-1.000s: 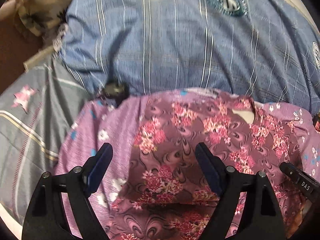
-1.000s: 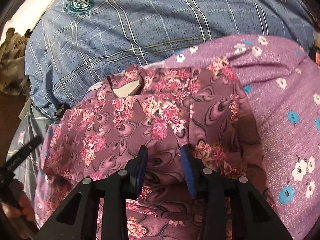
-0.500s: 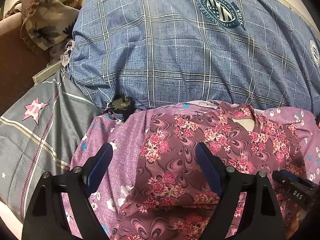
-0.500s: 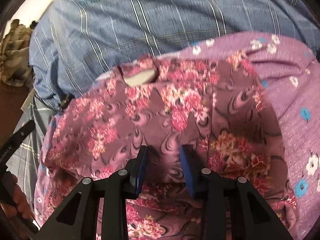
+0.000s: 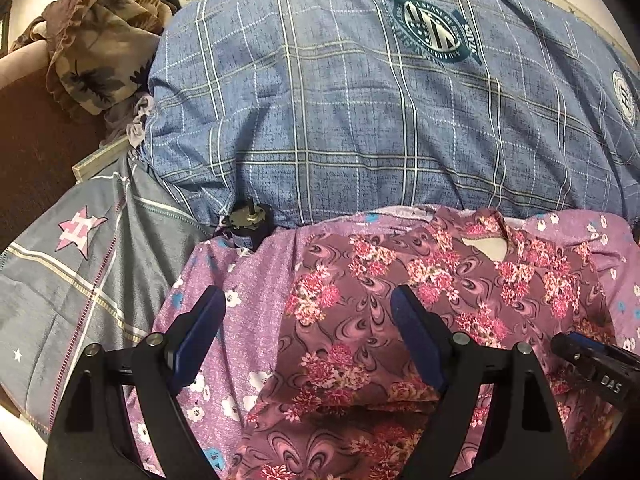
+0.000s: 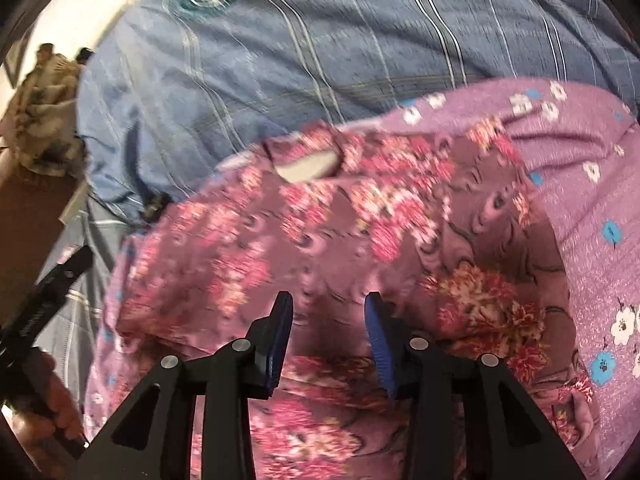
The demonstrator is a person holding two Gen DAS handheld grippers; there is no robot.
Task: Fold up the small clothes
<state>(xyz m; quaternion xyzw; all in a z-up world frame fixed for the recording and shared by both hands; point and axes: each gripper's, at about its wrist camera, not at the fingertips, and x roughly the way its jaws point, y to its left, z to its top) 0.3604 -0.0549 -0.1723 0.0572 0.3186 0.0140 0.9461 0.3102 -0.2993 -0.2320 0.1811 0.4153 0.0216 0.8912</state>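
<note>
A small maroon garment with pink flowers [image 5: 400, 280] lies spread on a purple flowered cloth [image 5: 248, 280], its neck opening at the far side. My left gripper [image 5: 308, 296] hovers open and wide over the garment's left edge, with nothing pinched. In the right wrist view the same garment [image 6: 280, 240] is blurred. My right gripper [image 6: 329, 298] sits low over its near part. Its jaws are opening, with cloth lying under the gap and no fold pressed by the pads. The other tool shows at the left edge, held by a hand [image 6: 52, 396].
A big blue plaid pillow [image 5: 340, 100] rises just behind the garment. A small dark metal object [image 5: 250, 220] rests at the pillow's foot. A grey sheet with a pink star [image 5: 80, 260] covers the left side. A brown leafy cloth heap [image 5: 96, 52] sits far left.
The left wrist view has tipped up, so more of the pillow shows. The right gripper drew back a little over the garment, and its jaws stand slightly wider than half a second ago.
</note>
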